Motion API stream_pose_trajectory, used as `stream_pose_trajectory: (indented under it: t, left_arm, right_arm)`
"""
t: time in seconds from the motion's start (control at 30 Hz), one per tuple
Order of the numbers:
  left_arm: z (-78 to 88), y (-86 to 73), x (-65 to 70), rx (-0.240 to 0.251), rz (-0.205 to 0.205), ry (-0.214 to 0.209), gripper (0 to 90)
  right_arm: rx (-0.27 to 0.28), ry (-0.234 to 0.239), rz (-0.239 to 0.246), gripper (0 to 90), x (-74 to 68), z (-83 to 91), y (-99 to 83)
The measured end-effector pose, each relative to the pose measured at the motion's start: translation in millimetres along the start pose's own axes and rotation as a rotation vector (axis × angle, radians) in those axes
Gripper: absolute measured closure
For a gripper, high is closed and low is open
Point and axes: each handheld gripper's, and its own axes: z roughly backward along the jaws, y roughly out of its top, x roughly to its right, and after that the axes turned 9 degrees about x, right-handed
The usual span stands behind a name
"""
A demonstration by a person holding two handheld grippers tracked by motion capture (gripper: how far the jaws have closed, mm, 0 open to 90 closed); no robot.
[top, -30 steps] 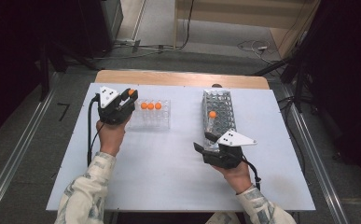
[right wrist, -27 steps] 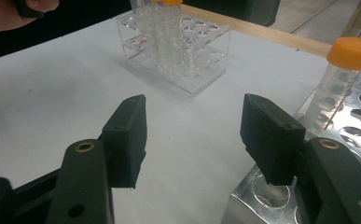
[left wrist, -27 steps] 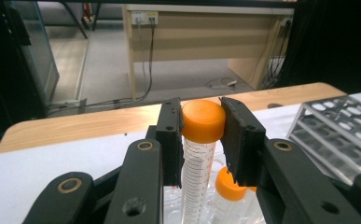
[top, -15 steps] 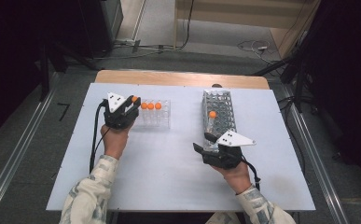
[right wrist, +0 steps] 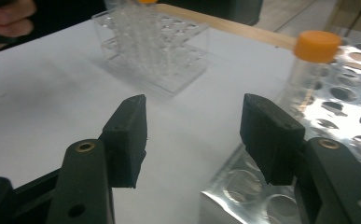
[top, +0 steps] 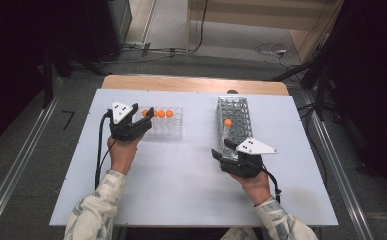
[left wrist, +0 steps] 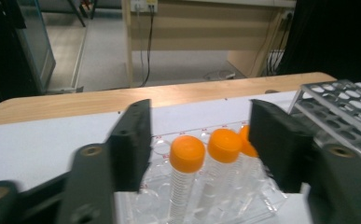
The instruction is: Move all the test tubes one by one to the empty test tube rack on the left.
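On a white table point(top: 181, 190), the left gripper point(top: 141, 122) hovers with jaws apart beside a clear plastic tube rack point(top: 168, 131) holding 3 orange-capped tubes point(left wrist: 183, 177). The right gripper point(top: 226, 152), jaws spread and empty, touches a perforated metal rack point(top: 238, 107) holding 1 orange-capped tube point(right wrist: 308, 70).

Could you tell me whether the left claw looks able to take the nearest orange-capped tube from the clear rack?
Probably yes: the left claw is open, and the nearest tube stands between its jaws unobstructed.
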Motion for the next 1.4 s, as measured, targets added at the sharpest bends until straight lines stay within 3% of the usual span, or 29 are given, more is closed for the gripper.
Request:
stream_pose_trajectory:
  t: [0.13, 0.3, 0.47, 0.57, 0.67, 0.83, 1.17, 1.4]
  left_arm:
    - [14.7, -4.6, 16.5, 0.02, -0.02, -0.022, 25.3]
    - [25.4, -22.6, 37.6, -0.009, -0.02, -0.083, 23.2]
    - [29.6, -38.3, 54.7, -0.049, -0.075, -0.123, 22.4]
    - [30.9, -40.7, 60.2, -0.054, -0.084, -0.139, 22.4]
    - [32.4, -41.0, 64.3, -0.051, -0.095, -0.152, 22.4]
    - [33.5, -41.4, 66.3, -0.051, -0.096, -0.162, 22.5]
    - [32.5, -43.1, 68.3, -0.053, -0.1, -0.163, 22.9]
    - [33.4, -42.6, 67.8, -0.052, -0.096, -0.166, 23.0]
  right_arm:
    - [0.008, -0.078, 0.02, 39.7, 7.9, -2.0, -0.4]
    - [0.003, -0.146, 0.016, 40.6, 15.1, -8.5, 1.6]
    - [-0.025, -0.207, -0.009, 46.7, 26.1, -16.2, 7.3]
    - [-0.039, -0.232, -0.003, 53.1, 31.2, -22.8, 12.3]
    - [-0.059, -0.233, -0.038, 56.5, 35.1, -29.3, 16.8]
    - [-0.103, -0.24, -0.044, 60.9, 38.2, -38.6, 21.8]
    - [-0.163, -0.259, -0.003, 69.7, 35.0, -50.1, 19.9]
    - [-0.159, -0.246, -0.035, 71.1, 37.2, -48.8, 20.9]
